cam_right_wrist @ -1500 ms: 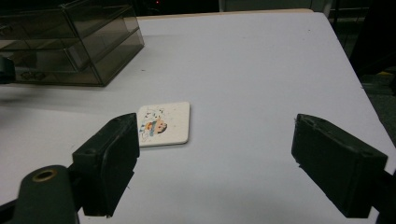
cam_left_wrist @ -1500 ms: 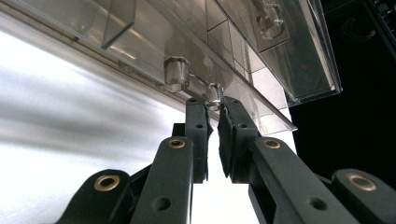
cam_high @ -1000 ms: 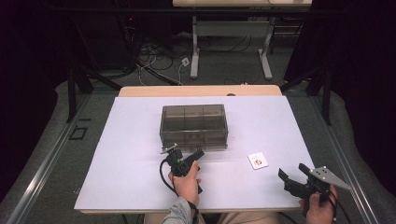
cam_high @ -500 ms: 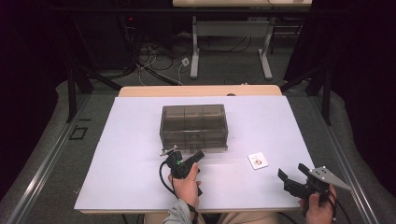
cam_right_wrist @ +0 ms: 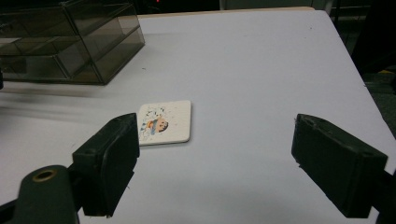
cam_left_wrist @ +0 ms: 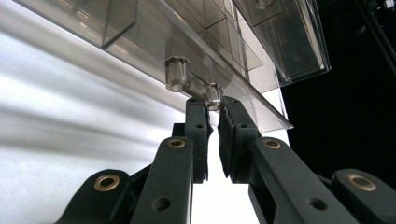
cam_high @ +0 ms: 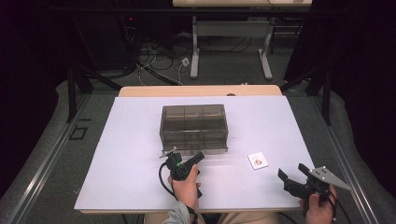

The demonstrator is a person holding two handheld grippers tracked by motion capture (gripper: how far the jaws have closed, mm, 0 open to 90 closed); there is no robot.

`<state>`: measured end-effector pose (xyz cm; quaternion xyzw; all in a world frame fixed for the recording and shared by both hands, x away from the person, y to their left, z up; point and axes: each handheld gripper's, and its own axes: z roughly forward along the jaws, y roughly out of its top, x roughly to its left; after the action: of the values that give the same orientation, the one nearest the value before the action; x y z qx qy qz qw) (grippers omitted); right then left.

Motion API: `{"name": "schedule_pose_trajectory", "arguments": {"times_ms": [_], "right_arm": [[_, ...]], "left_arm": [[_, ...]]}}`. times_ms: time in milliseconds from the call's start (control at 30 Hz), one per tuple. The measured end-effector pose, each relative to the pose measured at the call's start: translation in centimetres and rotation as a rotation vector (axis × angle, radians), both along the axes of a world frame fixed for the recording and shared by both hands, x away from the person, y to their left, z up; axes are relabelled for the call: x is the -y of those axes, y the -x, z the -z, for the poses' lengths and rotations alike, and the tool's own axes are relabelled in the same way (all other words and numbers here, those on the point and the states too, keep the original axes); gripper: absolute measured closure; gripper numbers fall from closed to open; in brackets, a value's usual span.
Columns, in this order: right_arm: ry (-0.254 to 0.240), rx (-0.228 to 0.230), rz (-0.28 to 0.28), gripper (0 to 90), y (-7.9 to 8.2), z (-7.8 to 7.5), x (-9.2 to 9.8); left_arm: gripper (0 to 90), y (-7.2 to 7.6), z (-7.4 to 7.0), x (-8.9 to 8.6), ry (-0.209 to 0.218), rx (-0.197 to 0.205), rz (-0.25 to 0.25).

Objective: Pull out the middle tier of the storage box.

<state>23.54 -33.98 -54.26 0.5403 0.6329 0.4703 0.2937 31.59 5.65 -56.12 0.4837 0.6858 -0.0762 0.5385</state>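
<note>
Clenched on the clear drawer handle, left gripper fingers pinch it mid-frame; right gripper gapes empty before a picture tile; smoky drawer box sits centre.

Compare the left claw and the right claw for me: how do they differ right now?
The left claw is shut on the clear drawer handle of the smoky drawer box; the right claw stands wide open, holding nothing. The left sits at the box's front, while the right hovers near the table's front edge, facing the small printed tile. Both have black jaws.
</note>
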Motion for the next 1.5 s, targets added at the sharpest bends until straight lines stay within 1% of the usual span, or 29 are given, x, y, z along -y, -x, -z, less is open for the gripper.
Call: {"name": "schedule_pose_trajectory", "arguments": {"times_ms": [33,200,233,433,667,733,767,800,933,1000,1100,1200,1300,1333,1367,1433,1500], "right_arm": [[-0.001,0.001,-0.003,15.0,0.01,-0.01,0.01],[-0.001,0.008,0.003,15.0,-0.02,0.03,-0.01],[0.002,0.002,-0.001,15.0,0.01,-0.01,0.02],[0.003,0.003,-0.001,15.0,0.01,-0.02,0.02],[0.005,-0.002,0.002,15.0,0.05,-0.05,0.08],[0.004,0.005,0.001,15.0,0.02,-0.02,0.07],[0.005,-0.002,0.002,15.0,0.05,-0.05,0.09],[0.002,0.007,0.002,15.0,0.0,0.0,0.07],[0.003,0.009,0.002,15.0,0.02,-0.01,0.08],[0.004,-0.002,0.0,15.0,0.06,-0.06,0.09],[0.006,-0.006,-0.002,15.0,0.09,-0.09,0.09],[0.003,-0.002,0.002,15.0,0.08,-0.08,0.07],[0.002,0.008,0.004,15.0,0.03,-0.02,0.08],[-0.001,0.009,0.004,15.0,0.04,-0.05,0.07],[0.006,0.003,0.002,15.0,0.07,-0.09,0.12],[0.003,0.003,0.001,15.0,0.08,-0.1,0.12],[0.002,0.003,0.002,15.0,0.09,-0.1,0.13]], "left_arm": [[82.3,0.02,0.04,-0.01,0.001,0.004,0.0],[82.3,0.14,0.06,-0.06,0.001,0.002,0.005],[82.2,0.17,0.08,-0.08,-0.004,0.003,0.007],[82.2,0.25,0.12,-0.08,0.009,0.002,0.008],[82.2,0.26,0.16,-0.1,0.013,0.004,0.006],[82.2,0.26,0.17,-0.11,0.014,0.004,0.006],[82.1,0.27,0.18,-0.1,0.013,0.005,0.002],[82.2,0.28,0.19,-0.12,0.015,0.005,0.003],[82.1,0.33,0.22,-0.14,0.018,0.004,0.001],[82.1,0.34,0.23,-0.21,0.017,0.004,0.006],[81.9,0.34,0.23,-0.2,0.018,0.004,0.004],[81.2,0.35,0.25,-0.21,0.018,0.006,0.003],[79.8,0.45,0.2,-0.22,0.035,-0.002,0.006],[79.3,0.48,0.23,-0.18,0.031,0.0,0.0],[78.7,0.52,0.27,-0.2,0.029,0.003,0.003],[77.4,0.58,0.34,-0.19,0.021,0.005,0.002],[76.2,0.67,0.31,-0.2,0.032,0.002,0.005]]}}
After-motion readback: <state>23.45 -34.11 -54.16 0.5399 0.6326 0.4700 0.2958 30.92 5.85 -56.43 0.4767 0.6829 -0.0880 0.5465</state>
